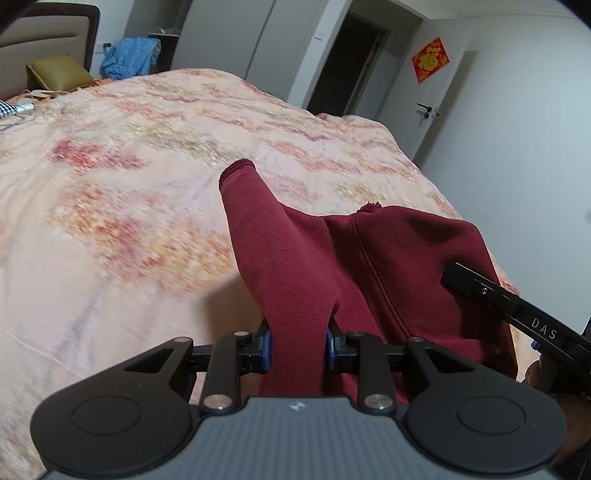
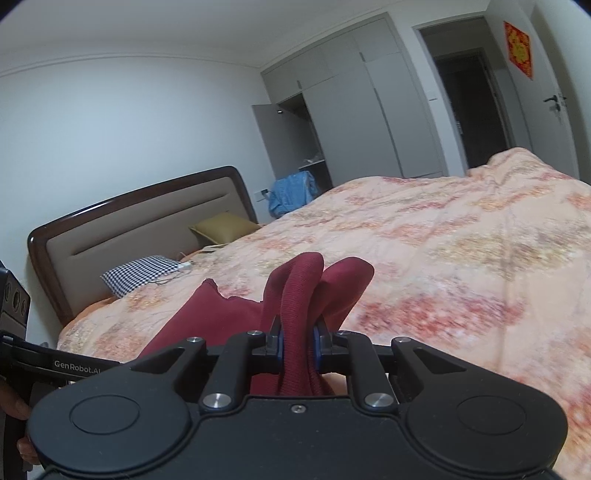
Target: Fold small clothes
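1. Maroon garment (image 1: 369, 258) is held off the floral bedspread (image 1: 129, 184): left gripper (image 1: 298, 347) and right gripper (image 2: 298, 349) are each clamped on bunched fabric.
2. Both grips should be kept level and the cloth drawn taut before laying.

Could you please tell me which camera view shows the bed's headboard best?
The right wrist view: the headboard, with its dark wood frame and padded beige panel, shows almost whole behind the checked pillow. The left wrist view catches only one corner of it at the top left edge, above the olive cushion.
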Available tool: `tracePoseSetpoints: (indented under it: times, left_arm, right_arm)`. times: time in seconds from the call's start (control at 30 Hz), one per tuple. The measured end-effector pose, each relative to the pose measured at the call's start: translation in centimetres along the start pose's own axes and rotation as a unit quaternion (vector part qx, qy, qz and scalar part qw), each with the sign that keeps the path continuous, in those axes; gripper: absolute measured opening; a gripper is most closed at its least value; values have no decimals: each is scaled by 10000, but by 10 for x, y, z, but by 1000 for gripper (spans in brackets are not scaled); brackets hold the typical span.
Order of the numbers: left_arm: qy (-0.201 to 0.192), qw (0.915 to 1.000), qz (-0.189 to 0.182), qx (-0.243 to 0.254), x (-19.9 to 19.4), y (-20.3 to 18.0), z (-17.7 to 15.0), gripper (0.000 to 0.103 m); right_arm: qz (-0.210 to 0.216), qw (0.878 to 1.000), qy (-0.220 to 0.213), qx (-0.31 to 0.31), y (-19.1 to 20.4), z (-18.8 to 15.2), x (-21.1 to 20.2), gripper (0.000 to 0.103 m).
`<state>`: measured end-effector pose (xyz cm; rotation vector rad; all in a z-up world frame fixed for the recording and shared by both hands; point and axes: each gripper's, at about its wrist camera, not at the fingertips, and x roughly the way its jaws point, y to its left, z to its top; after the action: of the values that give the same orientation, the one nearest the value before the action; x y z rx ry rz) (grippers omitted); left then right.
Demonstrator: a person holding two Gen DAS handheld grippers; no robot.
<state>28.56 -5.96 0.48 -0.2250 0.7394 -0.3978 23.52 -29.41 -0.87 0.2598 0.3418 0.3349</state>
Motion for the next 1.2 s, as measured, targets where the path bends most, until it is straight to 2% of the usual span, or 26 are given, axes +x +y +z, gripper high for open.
tracePoseSetpoints:
  times: [0.13,0.43,0.57,0.67,0.73,0.83,1.13,1.2]
  left_arm:
    - [-195,9997,118,-77,0,21,23,29]
    - [-523,9977,138,-411,29,68,75,29]
    - [-418,9969,164,-639,51,90,80,30]
    - [-164,9968,231,-742,68,108,79,30]
    - [10,9962,282,-823,77,121,76,30]
    - [140,9951,256,-949,83,133,68,31]
    - [138,9950,370,-912,85,134,66,40]
    - [151,9947,417,-927,84,134,66,42]
  right_arm:
    - [118,9999,-12,63,5,19,36,15]
    - [-28,9997,240,8,-1,66,135,15]
    - [-113,9984,545,100,-7,62,174,15]
    - [-196,9957,899,137,-9,50,198,15]
    - [-286,9931,1134,80,-9,38,210,16]
    - [-413,9911,1266,10,-11,25,219,17]
    - [-732,9885,1304,-201,-17,15,222,34]
    - [-827,9874,1314,-299,-15,14,221,49]
